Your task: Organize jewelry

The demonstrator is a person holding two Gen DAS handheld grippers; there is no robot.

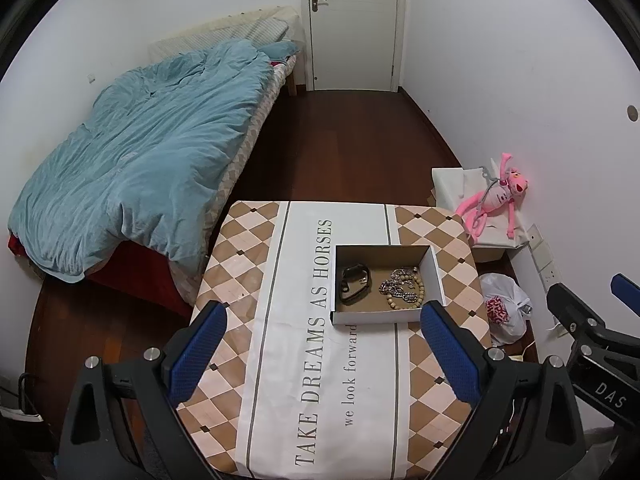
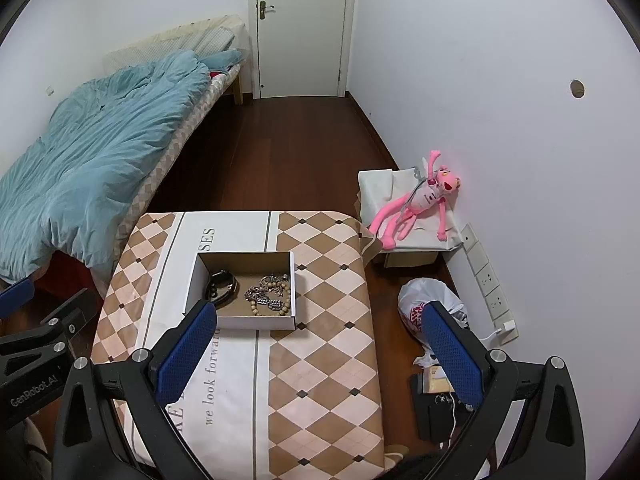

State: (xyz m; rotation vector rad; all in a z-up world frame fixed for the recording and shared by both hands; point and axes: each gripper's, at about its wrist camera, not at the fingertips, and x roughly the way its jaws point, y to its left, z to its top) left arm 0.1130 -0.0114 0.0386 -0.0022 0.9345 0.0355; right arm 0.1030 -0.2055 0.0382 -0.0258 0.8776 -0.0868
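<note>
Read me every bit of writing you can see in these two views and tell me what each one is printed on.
"TAKE DREAMS AS HORSES": tablecloth, large line.
"we look forward": tablecloth, smaller line; whether it continues under the box cannot be told.
"DAS": right gripper body, in the left wrist view.
"GenRobot.AI": left gripper body, in the right wrist view.
Red print on plastic bag: unreadable.

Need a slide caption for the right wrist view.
Open right gripper above table; box holds watch, chain, beads.

1 box (image 1: pixel 434 272), 2 grippers (image 1: pixel 322 344), 1 plush (image 2: pixel 416 204)
</note>
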